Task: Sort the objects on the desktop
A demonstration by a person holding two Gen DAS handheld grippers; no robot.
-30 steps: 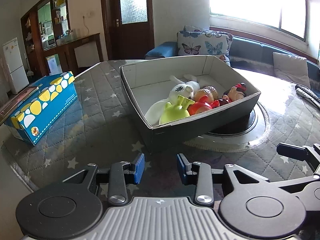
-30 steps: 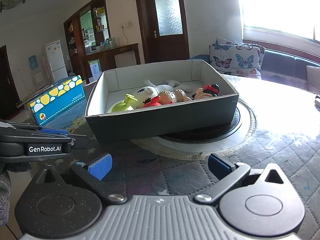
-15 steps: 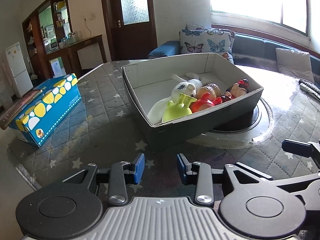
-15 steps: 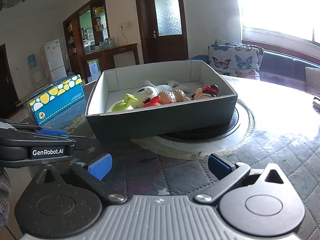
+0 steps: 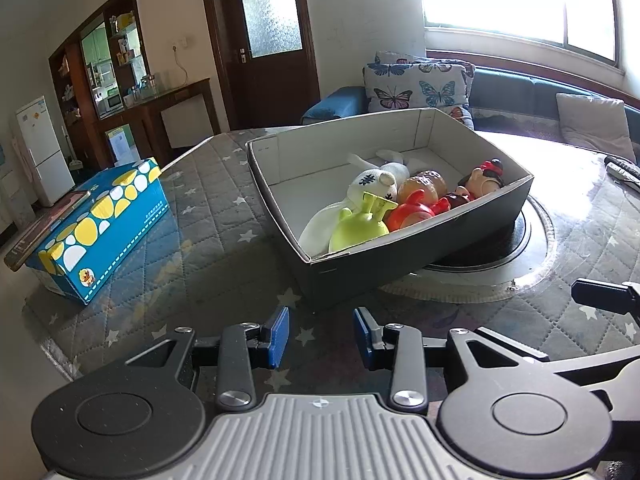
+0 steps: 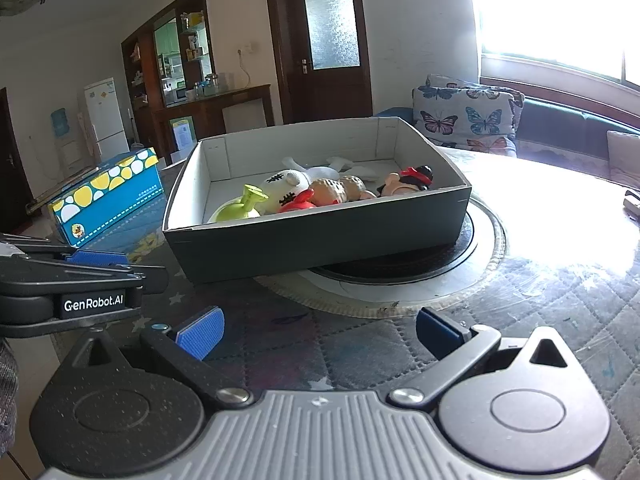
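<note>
Apparently both grippers, left gripper (image 5: 320,334) and right gripper (image 6: 318,334), hover open-jawed short of box (image 6: 320,240).

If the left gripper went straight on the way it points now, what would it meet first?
Most likely the near corner of the dark cardboard box, which lies just ahead of the open left gripper. Depth is uncertain; only bare quilted tablecloth shows between them.

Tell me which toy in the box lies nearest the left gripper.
The lime-green toy, at the box's near corner. The white plush, orange toy and red-capped figure lie farther back.
</note>
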